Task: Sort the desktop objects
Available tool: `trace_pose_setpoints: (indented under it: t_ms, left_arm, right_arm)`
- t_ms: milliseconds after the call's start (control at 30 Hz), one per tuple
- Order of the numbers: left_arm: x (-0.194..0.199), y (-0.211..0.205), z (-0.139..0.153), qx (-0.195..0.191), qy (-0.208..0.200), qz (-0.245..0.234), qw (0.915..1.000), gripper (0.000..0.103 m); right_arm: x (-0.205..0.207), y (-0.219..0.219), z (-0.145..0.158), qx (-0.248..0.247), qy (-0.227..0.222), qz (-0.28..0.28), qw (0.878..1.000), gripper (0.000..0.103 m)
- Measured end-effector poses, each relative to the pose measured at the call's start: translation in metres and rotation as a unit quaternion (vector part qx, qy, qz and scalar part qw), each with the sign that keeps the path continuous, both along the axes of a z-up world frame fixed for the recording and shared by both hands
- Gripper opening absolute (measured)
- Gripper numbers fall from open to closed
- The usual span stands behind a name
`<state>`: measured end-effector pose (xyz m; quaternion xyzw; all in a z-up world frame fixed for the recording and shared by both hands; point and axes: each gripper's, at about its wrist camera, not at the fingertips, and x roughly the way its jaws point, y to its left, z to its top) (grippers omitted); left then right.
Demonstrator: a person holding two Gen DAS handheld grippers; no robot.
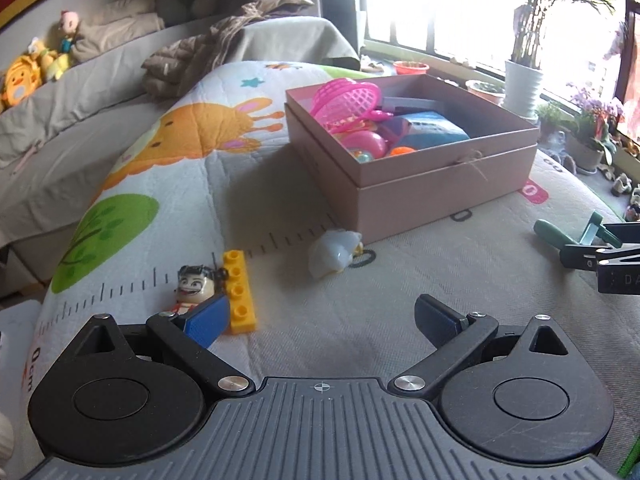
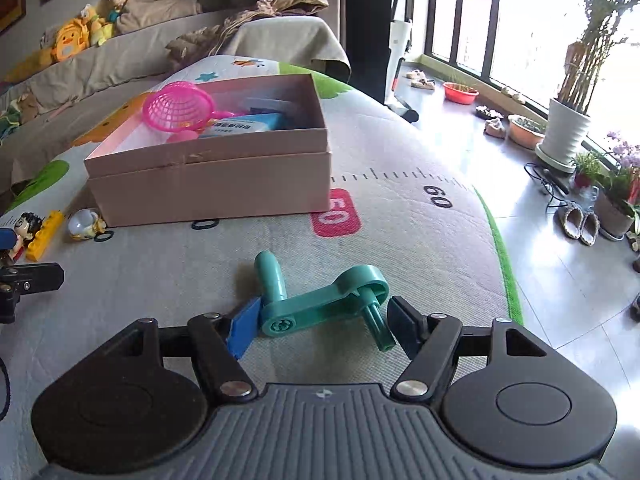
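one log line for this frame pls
left gripper: open, empty | right gripper: open around green crank, not clamped | figure, yellow brick on mat | pink box: part-filled

Bare mat (image 1: 360,320) before pink box (image 1: 440,200)

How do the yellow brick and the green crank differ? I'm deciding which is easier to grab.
The yellow brick is a straight studded bar; the green crank is an angled arm with a handle and a peg. The brick lies beside a toy figure; the crank lies alone between the right gripper fingers. Both are plastic, resting on the mat.
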<state>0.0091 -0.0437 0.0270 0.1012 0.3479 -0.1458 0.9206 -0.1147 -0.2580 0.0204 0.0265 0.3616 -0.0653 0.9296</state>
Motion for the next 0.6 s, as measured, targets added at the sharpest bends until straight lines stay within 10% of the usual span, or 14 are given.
trace_pose_setpoints:
  t_ms: [333,533,600]
  left_arm:
    - [0.034,-0.007,-0.008,0.000,-0.024,0.025,0.9994,0.095]
    - [0.042,-0.014,-0.016,0.001,-0.013,0.007,0.9999,0.069]
    - [0.038,-0.013,-0.015,-0.005,-0.011,-0.010,0.9999,0.043]
  right_arm:
    - [-0.005,-0.002,-0.007,0.005,-0.021,-0.007,1.000,0.087]
    - [-0.001,0.003,-0.006,-0.004,-0.015,0.007,1.000,0.087]
    - [-0.001,0.004,-0.006,-0.004,-0.015,0.013,1.000,0.081]
